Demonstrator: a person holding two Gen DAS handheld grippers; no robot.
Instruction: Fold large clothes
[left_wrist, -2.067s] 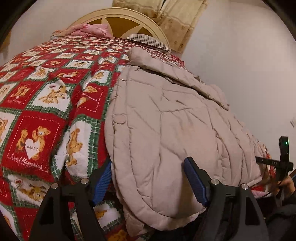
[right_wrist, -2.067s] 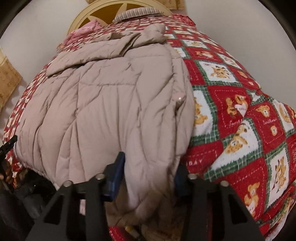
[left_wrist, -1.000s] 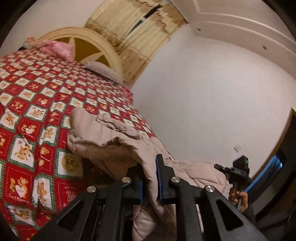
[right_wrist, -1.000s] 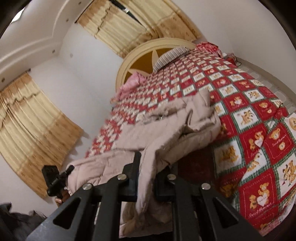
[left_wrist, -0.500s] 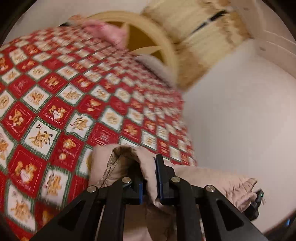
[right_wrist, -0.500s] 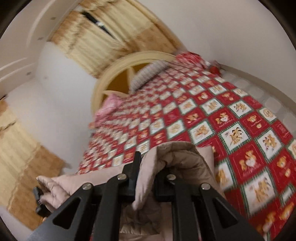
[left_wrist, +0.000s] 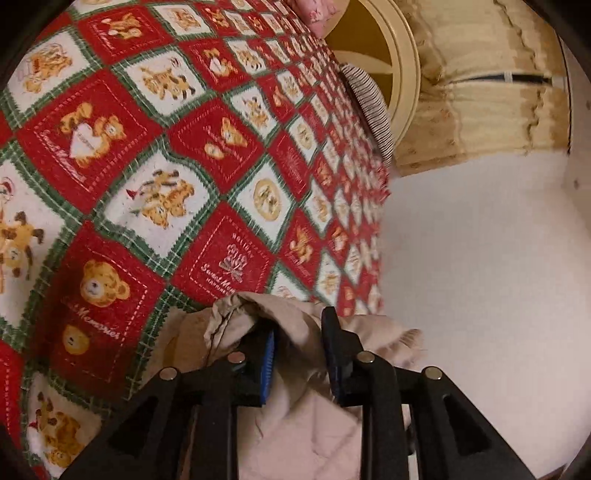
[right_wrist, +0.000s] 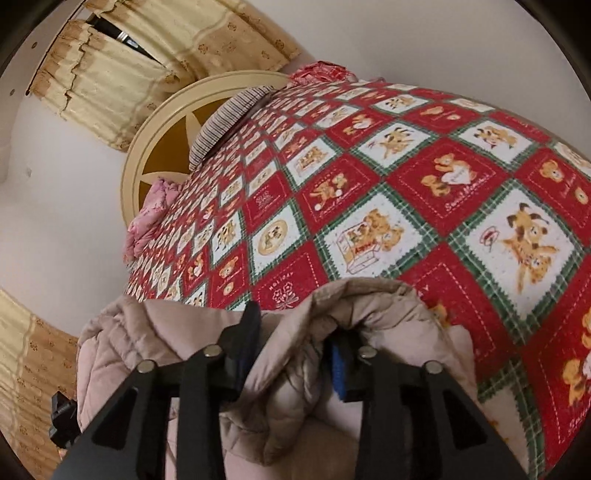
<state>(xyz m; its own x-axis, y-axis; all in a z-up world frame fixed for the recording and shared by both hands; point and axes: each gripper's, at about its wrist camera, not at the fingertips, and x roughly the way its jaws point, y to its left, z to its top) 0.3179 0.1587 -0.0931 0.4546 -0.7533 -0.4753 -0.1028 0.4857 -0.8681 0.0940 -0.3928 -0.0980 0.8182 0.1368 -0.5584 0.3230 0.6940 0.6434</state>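
Observation:
A beige quilted jacket (left_wrist: 306, 424) lies bunched on the near end of the bed, and both wrist views show only its folded-over edge. My left gripper (left_wrist: 296, 321) has a fold of that fabric between its blue-padded fingers. Its jaws are opening, with a gap beside the cloth. In the right wrist view the jacket (right_wrist: 388, 306) drapes over one finger of my right gripper (right_wrist: 293, 328). The right jaws are opening too, and the cloth sits loose between them. Both grippers point down at the bed.
A red, white and green teddy-bear quilt (right_wrist: 406, 184) covers the bed beyond the jacket. At the far end stand a round cream headboard (right_wrist: 166, 147), a striped pillow (right_wrist: 229, 118) and a pink bundle (right_wrist: 147, 218). Yellow curtains (left_wrist: 480, 110) and a white wall (left_wrist: 480, 295) flank the bed.
Both grippers carried the jacket's edge forward over the bed and came down toward the quilt. Their jaws, clamped on the fabric before, have parted. The left view has rolled.

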